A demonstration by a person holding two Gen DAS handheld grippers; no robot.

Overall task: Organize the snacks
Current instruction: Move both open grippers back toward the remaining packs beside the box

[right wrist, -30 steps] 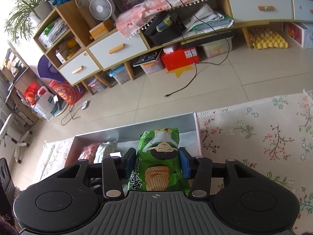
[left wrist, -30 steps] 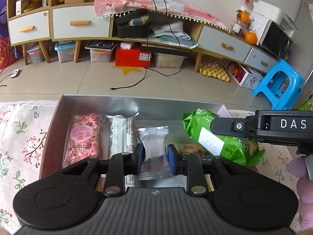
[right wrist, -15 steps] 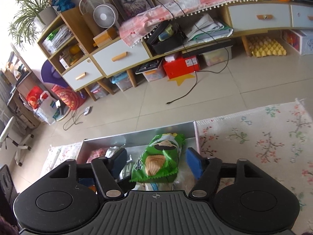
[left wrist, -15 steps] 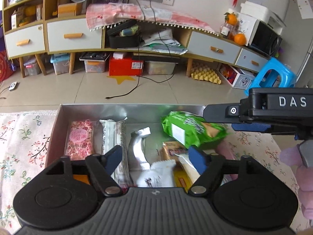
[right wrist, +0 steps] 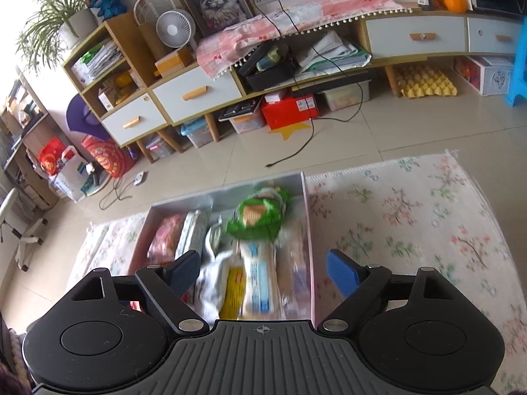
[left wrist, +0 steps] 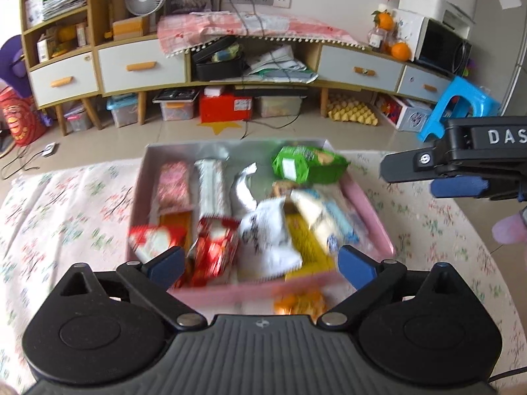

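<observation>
Left gripper [left wrist: 258,265]: its blue-padded jaws are seen spread wide and opening further, with nothing clamped; the near end of the box is framed between them.
Right gripper [right wrist: 263,268]: its jaws are likewise spread and opening, nothing pressed between the pads; in the left wrist view it is seen from the side [left wrist: 457,177], off to the right of the box.
Box: a shallow pink rectangular cardboard box with a silver lining [left wrist: 369,204] is set on a cream floral cloth [left wrist: 66,204].
Green snack bag [left wrist: 308,164]: a crinkled green plastic packet is laid at the far right corner of the box, resting on other packets and free of both grippers; it is also seen in the right wrist view [right wrist: 260,214].
Other snacks: a pink speckled packet [left wrist: 173,184] and a white striped bar [left wrist: 212,187] are laid side by side along the left; a crumpled silver foil wrapper [left wrist: 245,186] is found mid-box; red-and-white packets [left wrist: 214,250] and a white printed packet [left wrist: 268,240] are blurred near the front.
Outside the box: an orange packet [left wrist: 298,301] is seen just beside the near wall.
</observation>
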